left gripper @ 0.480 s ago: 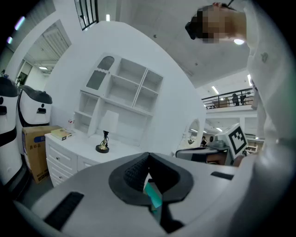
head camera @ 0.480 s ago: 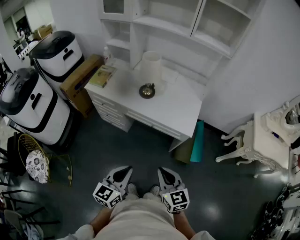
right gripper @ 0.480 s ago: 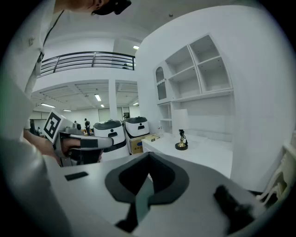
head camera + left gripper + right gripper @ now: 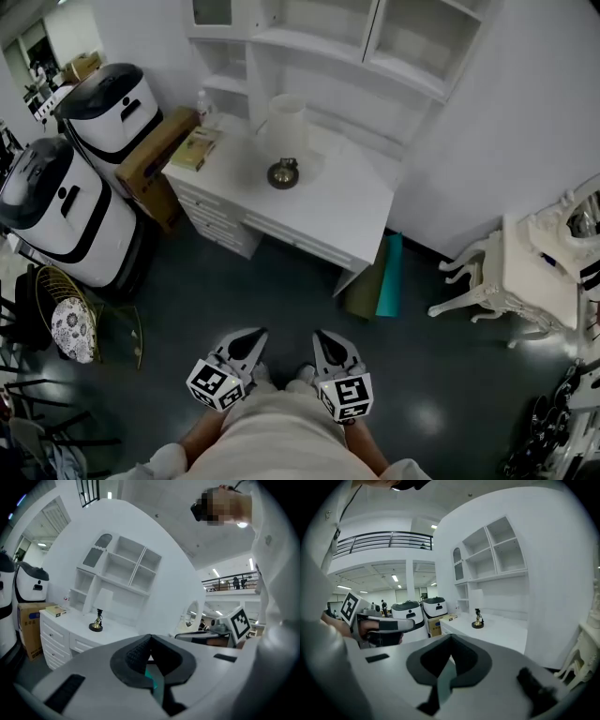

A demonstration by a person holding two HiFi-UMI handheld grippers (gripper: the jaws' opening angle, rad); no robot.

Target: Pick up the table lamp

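Left gripper (image 4: 251,339): jaws pressed together tip to tip, nothing between. Right gripper (image 4: 324,339): same, jaws closed and empty. Both low, side by side, close to the person's waist, pointing forward and slightly down over dark floor. Table lamp with white shade, dark stem and round brass base (image 4: 284,141): upright on white desk with drawers (image 4: 347,211), well ahead of both jaw pairs, no contact. Up and left of the jaw tips in the left gripper view, lamp (image 4: 97,620); above and just right of the tips in the right gripper view, lamp (image 4: 477,618). Flat yellowish book (image 4: 194,148) on the desk, ahead-left of the left jaws. Brown cardboard box (image 4: 155,150) and two white-and-black rounded machines (image 4: 112,108) farther left. Teal roll (image 4: 388,277) at the desk's other end, ahead-right of the right jaws. White shelf unit (image 4: 309,42) behind the lamp, farthest from the jaws.
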